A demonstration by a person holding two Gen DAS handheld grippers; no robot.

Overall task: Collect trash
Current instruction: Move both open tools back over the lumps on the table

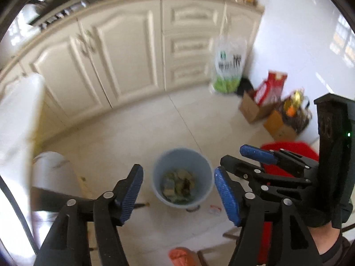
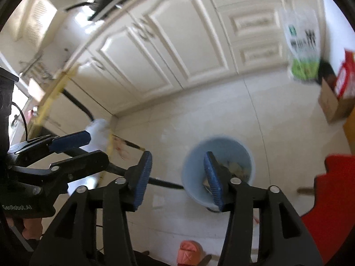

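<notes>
Glossy tile floor (image 1: pixel 137 133) w/ round blue plastic bin (image 1: pixel 182 177).

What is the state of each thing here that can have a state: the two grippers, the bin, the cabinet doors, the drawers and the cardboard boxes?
left gripper: open, nothing between its fingers
right gripper: open, holds nothing
blue bin: upright on the floor, no lid, trash in the bottom
cabinet doors: closed
drawers: closed
cardboard boxes: open at the top, things inside
printed plastic bag: hanging against the cabinet
</notes>
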